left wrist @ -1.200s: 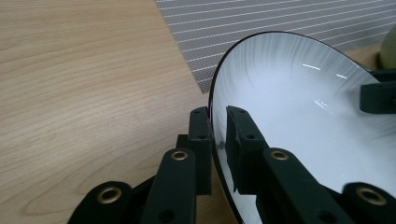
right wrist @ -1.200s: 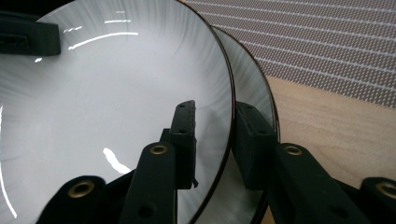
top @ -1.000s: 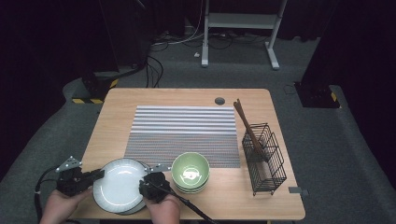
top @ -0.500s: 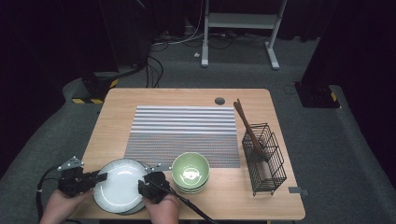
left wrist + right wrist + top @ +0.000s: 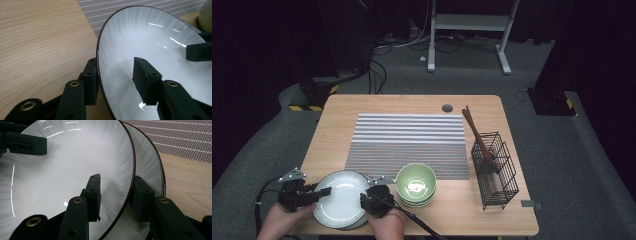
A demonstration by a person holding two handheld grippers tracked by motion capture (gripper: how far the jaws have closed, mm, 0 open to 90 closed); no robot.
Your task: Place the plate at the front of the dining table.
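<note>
A white plate with a dark rim lies on a second plate at the table's front left. My left gripper straddles the top plate's left rim. Its jaws have just been opening: in the left gripper view one pad stands outside the rim and the other hovers over the plate, clear of it. My right gripper straddles the right rim. In its own view the jaws stand apart, with a gap between the inner pad and the plate.
Stacked green bowls stand just right of the plates. A striped placemat covers the table's middle. A black wire basket with wooden sticks is at the right. The table's front edge is right behind my hands.
My left gripper's jaws have parted around the plate's rim. The plate and both hands stay where they were.
</note>
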